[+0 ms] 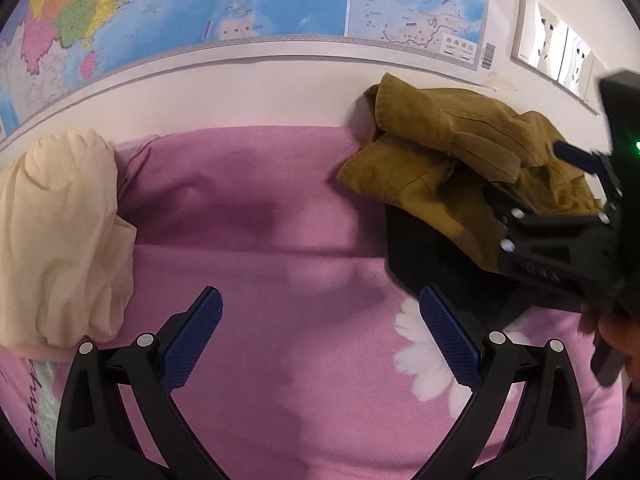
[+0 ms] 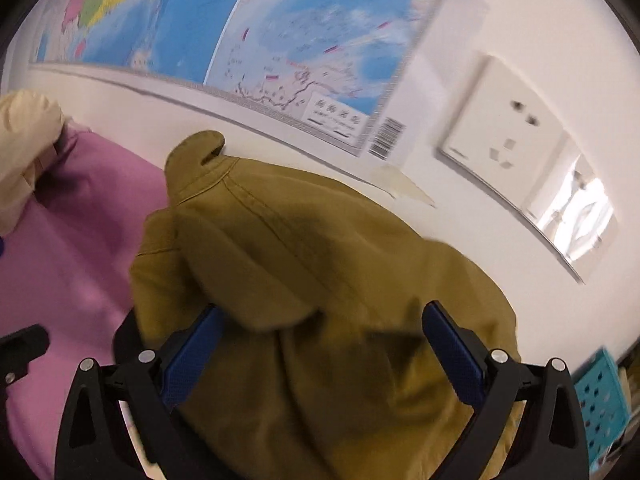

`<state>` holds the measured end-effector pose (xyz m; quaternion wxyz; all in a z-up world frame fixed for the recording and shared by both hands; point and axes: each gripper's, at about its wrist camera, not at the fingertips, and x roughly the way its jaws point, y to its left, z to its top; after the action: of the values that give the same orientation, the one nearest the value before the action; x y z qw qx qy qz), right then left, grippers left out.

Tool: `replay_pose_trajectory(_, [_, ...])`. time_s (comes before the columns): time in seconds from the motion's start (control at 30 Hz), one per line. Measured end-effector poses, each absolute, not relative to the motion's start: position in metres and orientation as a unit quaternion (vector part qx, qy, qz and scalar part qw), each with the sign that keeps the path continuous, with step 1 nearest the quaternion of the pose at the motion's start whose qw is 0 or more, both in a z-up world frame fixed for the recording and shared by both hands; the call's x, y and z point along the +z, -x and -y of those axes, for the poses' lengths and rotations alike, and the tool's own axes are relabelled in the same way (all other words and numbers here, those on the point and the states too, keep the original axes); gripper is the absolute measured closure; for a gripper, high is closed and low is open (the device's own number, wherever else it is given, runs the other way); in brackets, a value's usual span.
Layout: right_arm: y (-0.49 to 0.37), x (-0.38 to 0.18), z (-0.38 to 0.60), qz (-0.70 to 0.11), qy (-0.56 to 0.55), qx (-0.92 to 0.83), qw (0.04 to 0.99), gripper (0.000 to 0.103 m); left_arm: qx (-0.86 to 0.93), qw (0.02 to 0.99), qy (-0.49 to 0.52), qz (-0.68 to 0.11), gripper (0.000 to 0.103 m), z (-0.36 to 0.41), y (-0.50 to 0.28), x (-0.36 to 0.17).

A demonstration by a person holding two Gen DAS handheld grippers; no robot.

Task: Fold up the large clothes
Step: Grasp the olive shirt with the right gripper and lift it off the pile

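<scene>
A crumpled mustard-brown garment (image 1: 452, 152) lies at the back right of the pink bedsheet (image 1: 256, 240), against the wall and on top of a black garment (image 1: 432, 256). My right gripper (image 2: 320, 332) is open just over the mustard garment (image 2: 304, 248), with a fold of it bulging between the blue pads (image 2: 452, 352). Its black frame (image 1: 560, 240) shows in the left wrist view above the heap. My left gripper (image 1: 320, 316) is open over bare pink sheet, holding nothing. A cream garment (image 1: 60, 232) is bunched at the left.
A white wall with a large map (image 1: 248, 0) runs right behind the bed. Wall sockets (image 2: 504, 128) sit to the right of the map. A teal perforated crate (image 2: 600, 400) stands at the far right. A white flower print (image 1: 420, 356) marks the sheet.
</scene>
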<state>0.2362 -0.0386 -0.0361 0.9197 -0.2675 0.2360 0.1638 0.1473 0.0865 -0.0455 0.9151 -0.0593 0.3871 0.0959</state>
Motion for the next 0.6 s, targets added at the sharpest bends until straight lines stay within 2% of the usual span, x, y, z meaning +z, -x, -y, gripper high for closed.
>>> replay_pose_trajectory(0.1, [-0.251,-0.033,0.037,-0.24,0.262,0.178,0.918,0.033,0.092,0.915,0.052,-0.39,0.006,-0.089,-0.155,-0.05])
replay_pose_trajectory(0.13, [-0.252,-0.031,0.039,-0.238,0.261,0.178,0.918,0.056,0.088,0.915,0.051,-0.39,0.006,-0.089,-0.158,-0.051])
replay_pose_trajectory(0.2, [-0.254,-0.022,0.045,-0.239,0.256,0.175,0.92,0.08,0.084,0.915,0.048,-0.391,0.006,-0.089,-0.161,-0.053])
replay_pose_trajectory(0.23, [-0.253,-0.013,0.054,-0.242,0.239,0.182,0.923,0.087,0.077,0.916,0.05,-0.391,0.006,-0.091,-0.165,-0.055])
replay_pose_trajectory(0.6, [-0.223,0.076,0.146,-0.203,0.079,0.214,0.952,0.09,-0.038,0.927,0.089,-0.364,0.005,-0.08,-0.192,-0.049])
